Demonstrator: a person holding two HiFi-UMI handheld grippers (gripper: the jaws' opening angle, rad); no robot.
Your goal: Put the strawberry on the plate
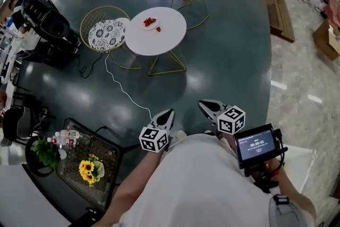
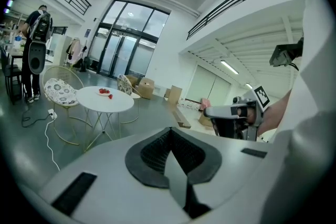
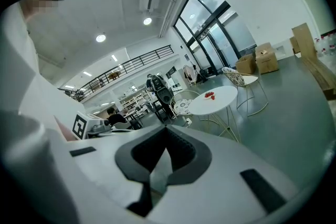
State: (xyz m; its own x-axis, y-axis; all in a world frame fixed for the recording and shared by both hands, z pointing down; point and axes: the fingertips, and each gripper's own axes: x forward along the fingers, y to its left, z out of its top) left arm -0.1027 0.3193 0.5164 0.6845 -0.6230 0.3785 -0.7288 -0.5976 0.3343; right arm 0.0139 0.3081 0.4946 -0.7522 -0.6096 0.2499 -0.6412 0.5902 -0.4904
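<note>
Close to the person's body, well apart from the round white table, the left gripper and right gripper are held side by side over the dark floor. Each gripper view shows its jaws pressed together, the ribbed pads meeting with nothing between them and touching nothing else. On the tabletop, a lone strawberry lies just beside the plate, toward the middle. The plate, near the tabletop's far edge, carries other strawberries.
</note>
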